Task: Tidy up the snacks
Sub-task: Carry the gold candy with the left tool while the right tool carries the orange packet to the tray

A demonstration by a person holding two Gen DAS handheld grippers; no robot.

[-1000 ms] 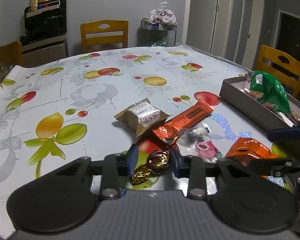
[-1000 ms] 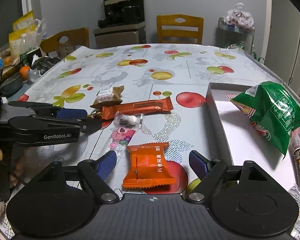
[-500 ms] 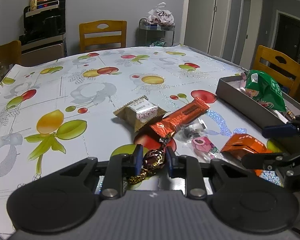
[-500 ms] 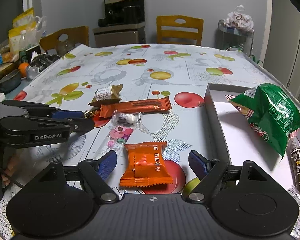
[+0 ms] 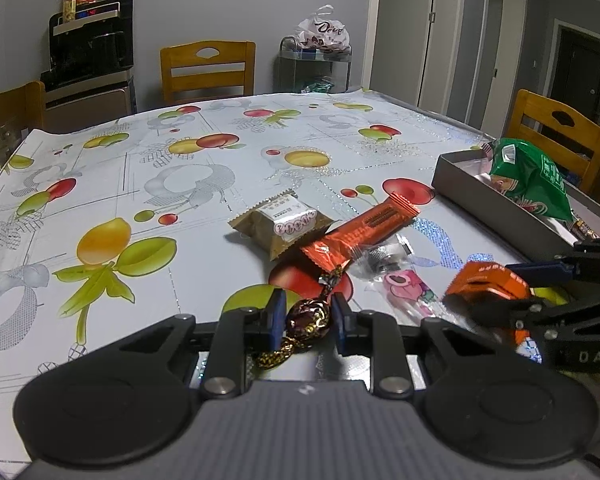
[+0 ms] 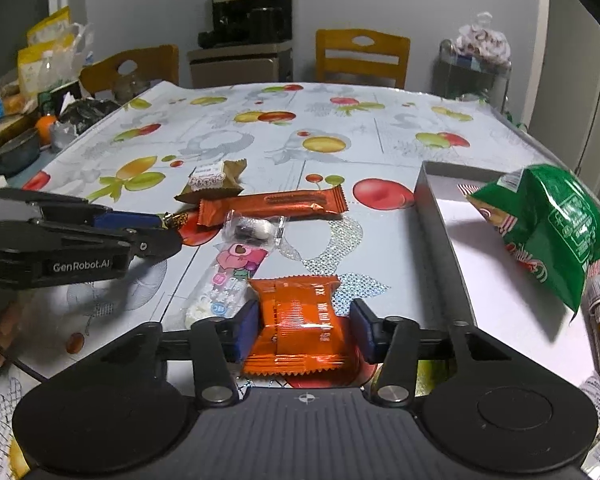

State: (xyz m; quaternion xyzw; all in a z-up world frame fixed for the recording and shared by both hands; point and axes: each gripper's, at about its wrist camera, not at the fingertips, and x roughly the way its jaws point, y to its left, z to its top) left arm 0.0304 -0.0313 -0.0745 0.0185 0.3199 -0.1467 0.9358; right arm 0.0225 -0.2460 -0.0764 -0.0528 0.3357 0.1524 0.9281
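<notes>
So we've got both hands busy at once here. A second ago our left gripper (image 5: 307,317) had its fingers loosely either side of the foil-wrapped chocolate (image 5: 309,319); now they're clamped right on it, both blue pads pressing the round middle with the twisted gold tail poking out underneath. It's sitting low over the tablecloth (image 5: 148,184), near the front edge, just short of the long orange bar (image 5: 360,236).

Our right gripper (image 6: 305,326) was wide open around the orange square packet (image 6: 300,320) a moment back — now its fingers are closing in. The left pad looks like it's touching the wrapper's edge, the right one is a sliver away, so we wouldn't call it a grip yet. The packet lies on the table just left of the grey tray (image 6: 440,240).

What that means for us: one snack is secured and a second is about to be, so the next step is probably carrying both to the tray, where the green bag (image 6: 552,232) and a few small sticks already sit. Left on the table are the brown pastry packet (image 6: 212,182), the orange bar, a small clear-wrapped candy (image 6: 254,229) and the pink cartoon packet (image 6: 228,280) — so we're maybe halfway. The crinkly orange wrapper could slip if the pads only catch its edges.
</notes>
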